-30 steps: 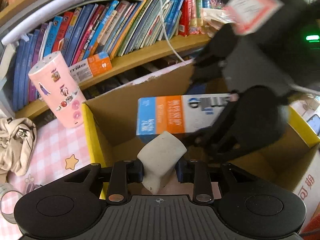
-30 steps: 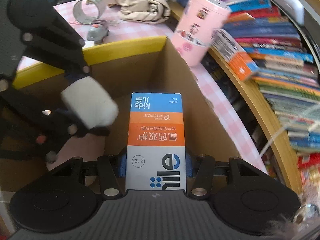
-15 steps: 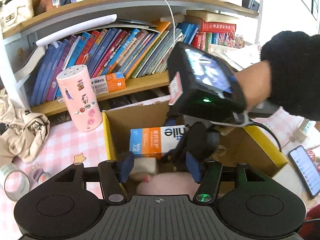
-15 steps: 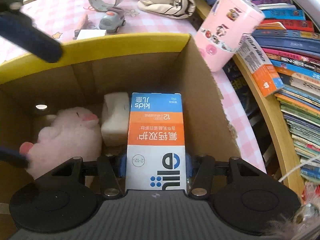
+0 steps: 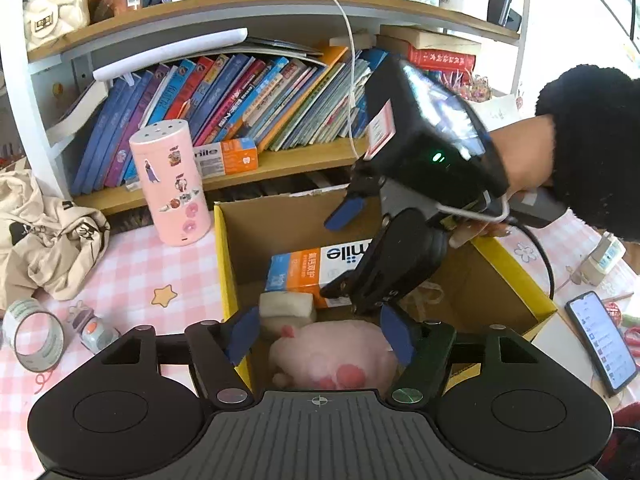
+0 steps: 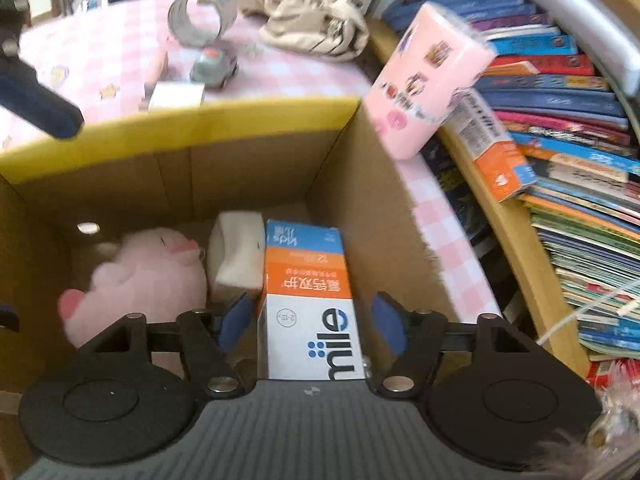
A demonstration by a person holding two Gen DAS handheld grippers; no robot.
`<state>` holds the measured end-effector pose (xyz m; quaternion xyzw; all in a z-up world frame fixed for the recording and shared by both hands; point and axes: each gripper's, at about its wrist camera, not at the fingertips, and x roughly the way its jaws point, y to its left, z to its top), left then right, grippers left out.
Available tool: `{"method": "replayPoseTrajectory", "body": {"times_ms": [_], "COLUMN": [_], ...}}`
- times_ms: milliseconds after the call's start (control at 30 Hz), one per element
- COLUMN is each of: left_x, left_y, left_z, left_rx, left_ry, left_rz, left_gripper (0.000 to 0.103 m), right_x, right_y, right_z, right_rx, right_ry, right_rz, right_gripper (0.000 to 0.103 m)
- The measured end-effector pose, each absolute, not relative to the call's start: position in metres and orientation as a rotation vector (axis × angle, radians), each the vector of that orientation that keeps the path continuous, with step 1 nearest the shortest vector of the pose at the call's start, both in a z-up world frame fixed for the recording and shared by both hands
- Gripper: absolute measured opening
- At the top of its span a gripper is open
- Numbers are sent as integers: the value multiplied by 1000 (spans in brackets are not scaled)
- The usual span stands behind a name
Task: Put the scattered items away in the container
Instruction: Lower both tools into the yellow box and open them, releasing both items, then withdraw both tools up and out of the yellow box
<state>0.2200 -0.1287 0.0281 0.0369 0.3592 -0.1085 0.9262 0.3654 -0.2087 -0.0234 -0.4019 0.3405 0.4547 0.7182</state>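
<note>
Presently, the box (image 6: 256, 160), an open cardboard carton with a yellow rim, stands on the pink checked cloth (image 5: 132, 268) before a bookshelf (image 5: 280, 160). Three items lie on its floor. The carton (image 6: 308, 292), a blue, orange and white toothpaste pack, lies flat along the wall nearest the shelf. The sponge (image 6: 238, 252), a white block, touches the carton's side. The plush (image 6: 148, 272), pink, lies beside the sponge on the side away from the carton.

The right gripper (image 6: 312, 316) is over the box interior with its blue-padded fingers (image 6: 234, 318) spread wide on either side of the carton's near end; a gap shows between each pad and the pack, so nothing is gripped. In the left wrist view the same gripper (image 5: 344, 248) reaches down into the box, held by a hand (image 5: 520, 168) in a black fleecy sleeve.

The left gripper (image 5: 320, 338) is at the box's near edge, above the plush, fingers wide apart and holding nothing.

Outside the box, on the cloth: a tape roll (image 5: 34, 340), a toy car (image 5: 94, 328) just beside it, and a small white block (image 6: 176, 96) near the rim. A pink cylinder (image 5: 170, 188) stands upright near the box's corner, against the shelf. A crumpled beige cloth (image 5: 44, 240) lies further off. A phone (image 5: 600, 336) lies on the opposite side of the box.
</note>
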Motion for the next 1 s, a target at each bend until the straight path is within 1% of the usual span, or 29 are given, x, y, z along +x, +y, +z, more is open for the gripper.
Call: {"method": "replayPoseTrajectory", "body": {"times_ms": [400,667,833,900,967,1000], "left_x": [195,171,156,149,142,138], "left_y": [-130,-116,-104,-99,-93,-89], "left_z": [36,36,33,33,33,33], "left_rx": [78,62,67,72,77,79], "left_ry": [677,658,654,653,648,645], "left_rz": [-312,-368,-407,-421,-430,-433], "left_gripper": [70,71,71,72,79,80], "right_x": [329,291,261,246,228,218], "right_y": [-235,-241,-248,-251,-254,-255], "right_z": [10,27,36,39,41,41], "right_rx": [-828,-817,-758,-726,-682,-658], "right_ry": [714,698,698,704,715,722], "right_rz": [875,788,717,671,623,607], "right_gripper": [68,71,73,73,76,77]}}
